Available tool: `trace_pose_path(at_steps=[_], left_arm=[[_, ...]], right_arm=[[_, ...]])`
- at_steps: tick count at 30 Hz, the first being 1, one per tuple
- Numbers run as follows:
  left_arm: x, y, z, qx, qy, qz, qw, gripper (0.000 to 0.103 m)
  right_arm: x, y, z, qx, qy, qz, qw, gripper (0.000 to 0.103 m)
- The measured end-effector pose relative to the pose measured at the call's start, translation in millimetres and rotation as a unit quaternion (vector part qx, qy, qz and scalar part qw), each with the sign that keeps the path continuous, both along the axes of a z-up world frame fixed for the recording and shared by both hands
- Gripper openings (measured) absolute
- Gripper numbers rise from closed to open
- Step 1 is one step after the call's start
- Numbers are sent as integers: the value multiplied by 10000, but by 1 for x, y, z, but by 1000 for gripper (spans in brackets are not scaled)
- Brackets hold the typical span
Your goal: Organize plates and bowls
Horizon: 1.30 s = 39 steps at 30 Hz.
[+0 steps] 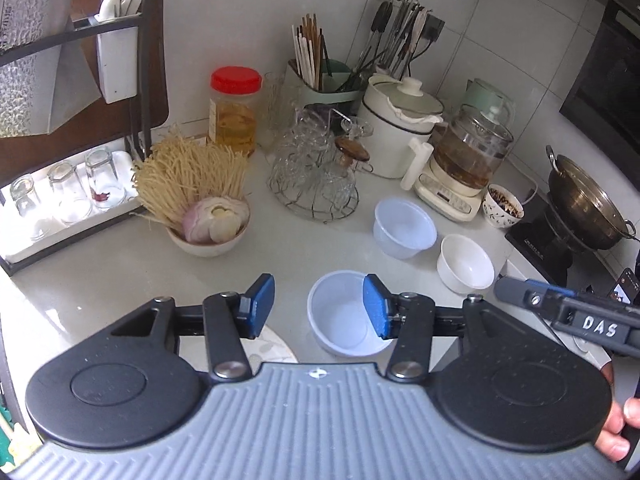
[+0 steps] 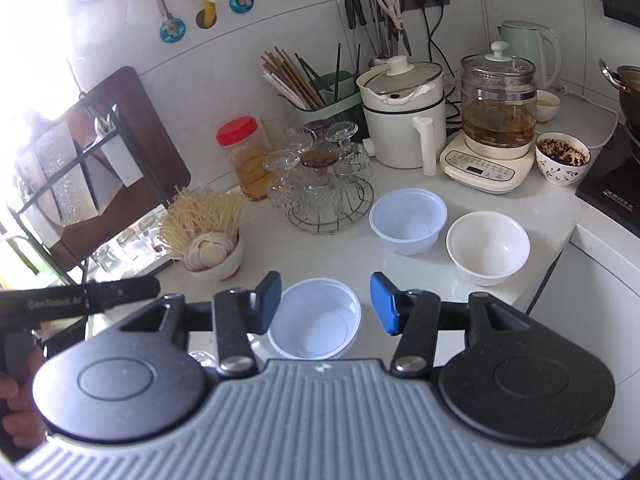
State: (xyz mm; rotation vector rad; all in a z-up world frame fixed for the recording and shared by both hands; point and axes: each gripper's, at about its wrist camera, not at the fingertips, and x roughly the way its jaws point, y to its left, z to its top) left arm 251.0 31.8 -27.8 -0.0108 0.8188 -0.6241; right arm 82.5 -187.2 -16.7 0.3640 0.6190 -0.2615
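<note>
Hovering above the counter (image 2: 500, 292), both grippers, left (image 1: 319, 306) and right (image 2: 326, 303), stand released and empty. Near bowl (image 2: 314, 318) sits below them; plastic bowl (image 2: 407, 220) and white bowl (image 2: 488, 246) lie beyond it.

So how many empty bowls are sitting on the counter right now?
3. A translucent plastic bowl lies nearest, below the open right gripper; a second plastic bowl sits behind it; a white ceramic bowl stands right of that. Others may be hidden.
</note>
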Motion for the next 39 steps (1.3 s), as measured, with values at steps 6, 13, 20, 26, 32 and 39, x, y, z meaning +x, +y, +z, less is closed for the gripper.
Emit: trace_pose_path(at_steps=[6, 13, 20, 26, 32, 39], left_arm=[[9, -30, -7, 15, 41, 52, 10000, 61], [33, -70, -19, 174, 226, 151, 9995, 65], [59, -107, -31, 246, 422, 229, 9985, 66], [74, -137, -42, 334, 497, 256, 9979, 66], [90, -165, -59, 372, 707, 382, 9961, 72], [103, -195, -73, 354, 784, 500, 9950, 74]], right_arm=[[11, -22, -6, -74, 14, -14, 10000, 64], [32, -60, -12, -44, 93, 25, 9999, 70], [51, -95, -24, 100, 248, 92, 9996, 70], [70, -124, -36, 199, 383, 123, 9990, 70], [85, -153, -45, 328, 487, 166, 9981, 70], [100, -192, -53, 372, 490, 2, 9981, 98]])
